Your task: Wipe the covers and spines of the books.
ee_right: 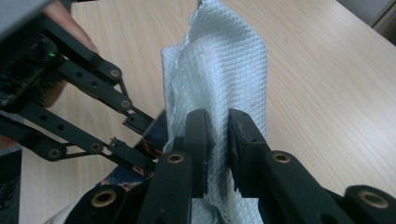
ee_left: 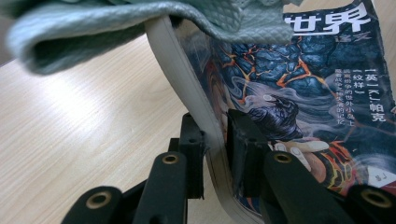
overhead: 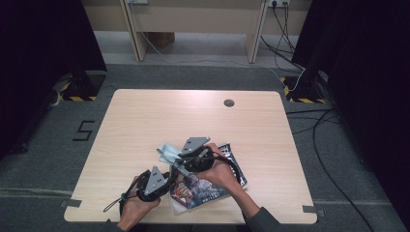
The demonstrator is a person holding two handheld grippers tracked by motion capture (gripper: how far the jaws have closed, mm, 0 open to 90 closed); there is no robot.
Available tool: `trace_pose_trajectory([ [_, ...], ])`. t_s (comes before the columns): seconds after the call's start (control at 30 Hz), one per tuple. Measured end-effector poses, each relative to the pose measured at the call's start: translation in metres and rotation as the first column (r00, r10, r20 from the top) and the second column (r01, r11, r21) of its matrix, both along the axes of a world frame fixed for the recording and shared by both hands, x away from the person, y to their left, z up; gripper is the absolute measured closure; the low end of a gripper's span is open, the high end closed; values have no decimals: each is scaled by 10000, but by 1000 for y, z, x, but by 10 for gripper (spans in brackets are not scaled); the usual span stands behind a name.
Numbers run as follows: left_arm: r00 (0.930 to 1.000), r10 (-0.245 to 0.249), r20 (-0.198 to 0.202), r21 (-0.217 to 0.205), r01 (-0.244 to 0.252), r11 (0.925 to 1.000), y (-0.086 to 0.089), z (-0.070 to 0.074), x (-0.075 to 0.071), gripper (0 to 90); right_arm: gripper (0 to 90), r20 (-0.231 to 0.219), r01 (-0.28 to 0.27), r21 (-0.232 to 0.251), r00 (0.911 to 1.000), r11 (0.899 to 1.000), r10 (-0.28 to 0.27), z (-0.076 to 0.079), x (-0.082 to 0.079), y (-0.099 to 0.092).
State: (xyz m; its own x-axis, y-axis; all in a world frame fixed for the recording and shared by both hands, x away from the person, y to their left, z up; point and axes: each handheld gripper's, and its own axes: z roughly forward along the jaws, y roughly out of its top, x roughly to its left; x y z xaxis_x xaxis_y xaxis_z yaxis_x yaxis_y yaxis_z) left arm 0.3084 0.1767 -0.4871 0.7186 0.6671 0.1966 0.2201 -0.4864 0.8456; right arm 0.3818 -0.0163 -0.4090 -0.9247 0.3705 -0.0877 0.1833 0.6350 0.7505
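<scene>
A magazine with a dark blue and orange cover lies near the table's front edge, its left edge lifted. My left gripper is shut on that lifted edge; in the left gripper view the jaws clamp the pages of the magazine. A pale green waffle cloth rests over the magazine's far corner. My right gripper is shut on it, and in the right gripper view the cloth rises from between the jaws. The left gripper shows there at the left, on the magazine.
The light wooden table has a round cable hole near its far edge. Beyond it stand a desk's legs, with cables on the floor to the right. Dark curtains flank both sides.
</scene>
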Motion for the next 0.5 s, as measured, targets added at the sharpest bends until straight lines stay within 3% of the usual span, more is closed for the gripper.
trace_pose_trajectory([
  [0.1, 10000, -16, -40, -30, 16, 10000, 1, 0, 0, 762, 789, 6, 62, -165, 10000, 9998, -62, -2, 6, -5],
  [0.23, 10000, -30, -35, -9, 30, 10000, 1, 0, 0, 760, 789, -380, 450, -249, 9982, 9987, -459, -6, 14, -15],
  [0.33, 10000, -29, -75, 16, 29, 10000, 1, 0, 0, 760, 789, -287, 503, -391, 9983, 9980, -515, -9, 21, -20],
  [0.47, 10000, -41, -81, 13, 41, 10000, 1, 0, 0, 759, 789, -577, 772, -315, 9952, 9965, -789, -11, 24, -26],
  [0.5, 10000, -33, -73, 22, 33, 10000, 1, 0, 0, 758, 789, -419, 679, -338, 9967, 9971, -693, -11, 25, -25],
])
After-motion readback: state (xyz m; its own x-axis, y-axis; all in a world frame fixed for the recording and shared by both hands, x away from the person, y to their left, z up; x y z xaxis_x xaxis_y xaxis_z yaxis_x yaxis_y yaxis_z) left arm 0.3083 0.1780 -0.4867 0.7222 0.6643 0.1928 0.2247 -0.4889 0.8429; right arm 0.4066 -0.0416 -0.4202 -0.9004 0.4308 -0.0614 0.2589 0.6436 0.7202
